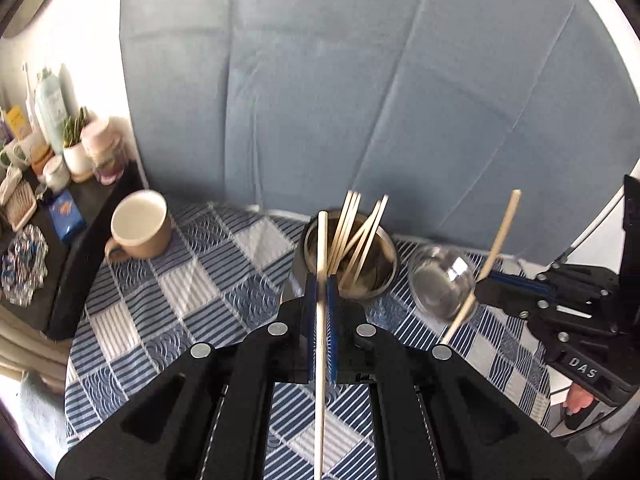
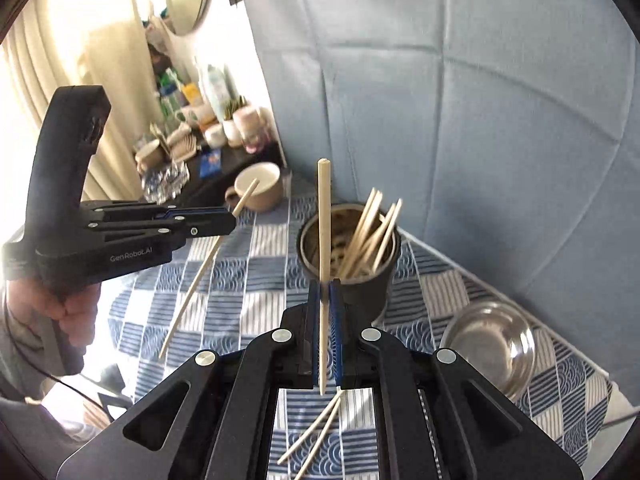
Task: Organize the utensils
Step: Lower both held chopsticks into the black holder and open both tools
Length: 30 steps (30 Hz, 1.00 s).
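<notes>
1. Nearest to us: two loose chopsticks [image 2: 316, 432] lie flat on the checked tablecloth [image 2: 248, 300], under the right gripper, crossing near their far ends, long axes running near-left to far-right. We judge these are the remaining ones to collect.
2. The left gripper [image 1: 321, 286] is clamped on one chopstick [image 1: 320, 360]. It runs along the fingers, far tip at the rim of the metal cup [image 1: 352, 256]. The right camera shows it tilted, lower end toward the table.
3. The right gripper [image 2: 325, 292] is pinched on another chopstick [image 2: 323, 220], near vertical, most of its length above the pads. The grip is low on the stick, so we expect it needs re-angling before it drops in.
4. The cup stands upright just beyond both grippers and holds a bundle of chopsticks [image 2: 372, 232], tips down, leaning right.
5. The steel bowl [image 2: 492, 344] sits right of the cup; the beige mug [image 1: 140, 226] is well left. Neither holds utensils, as far as we can see.
</notes>
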Motion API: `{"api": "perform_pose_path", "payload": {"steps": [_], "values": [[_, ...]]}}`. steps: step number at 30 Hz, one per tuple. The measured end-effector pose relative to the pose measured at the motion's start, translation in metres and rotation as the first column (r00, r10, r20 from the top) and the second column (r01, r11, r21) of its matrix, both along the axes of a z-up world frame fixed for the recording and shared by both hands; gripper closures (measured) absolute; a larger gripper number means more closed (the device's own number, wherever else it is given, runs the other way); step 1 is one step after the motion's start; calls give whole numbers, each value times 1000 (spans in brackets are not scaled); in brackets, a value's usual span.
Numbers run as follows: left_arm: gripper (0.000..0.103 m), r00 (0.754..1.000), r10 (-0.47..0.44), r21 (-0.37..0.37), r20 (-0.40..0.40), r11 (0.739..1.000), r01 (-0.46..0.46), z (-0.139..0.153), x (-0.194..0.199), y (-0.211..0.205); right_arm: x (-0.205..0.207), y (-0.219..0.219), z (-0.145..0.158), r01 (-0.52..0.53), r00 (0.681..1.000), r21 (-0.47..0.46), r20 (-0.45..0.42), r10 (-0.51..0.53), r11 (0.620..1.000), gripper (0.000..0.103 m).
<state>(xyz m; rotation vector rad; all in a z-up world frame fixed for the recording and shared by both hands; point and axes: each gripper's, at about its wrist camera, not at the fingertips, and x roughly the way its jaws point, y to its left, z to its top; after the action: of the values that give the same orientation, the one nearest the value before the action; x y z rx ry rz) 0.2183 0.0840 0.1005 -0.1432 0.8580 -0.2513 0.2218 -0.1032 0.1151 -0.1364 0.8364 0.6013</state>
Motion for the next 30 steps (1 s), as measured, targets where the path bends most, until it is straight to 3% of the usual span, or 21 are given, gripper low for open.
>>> {"api": "perform_pose_path", "payload": {"steps": [4, 9, 22, 30], "values": [[98, 994, -32, -16, 107, 999, 34, 24, 17, -10, 22, 0, 13, 39, 999, 49, 28, -41, 998, 98], [98, 986, -51, -24, 159, 998, 55, 32, 43, -22, 44, 3, 19, 50, 998, 66, 39, -53, 997, 98], [98, 950, -74, -56, 302, 994, 96, 15, 99, -40, 92, 9, 5, 63, 998, 89, 19, -65, 994, 98], [98, 927, -67, -96, 370, 989, 110, 9, 108, -40, 101, 7, 7, 68, 997, 124, 24, -72, 990, 98]]}}
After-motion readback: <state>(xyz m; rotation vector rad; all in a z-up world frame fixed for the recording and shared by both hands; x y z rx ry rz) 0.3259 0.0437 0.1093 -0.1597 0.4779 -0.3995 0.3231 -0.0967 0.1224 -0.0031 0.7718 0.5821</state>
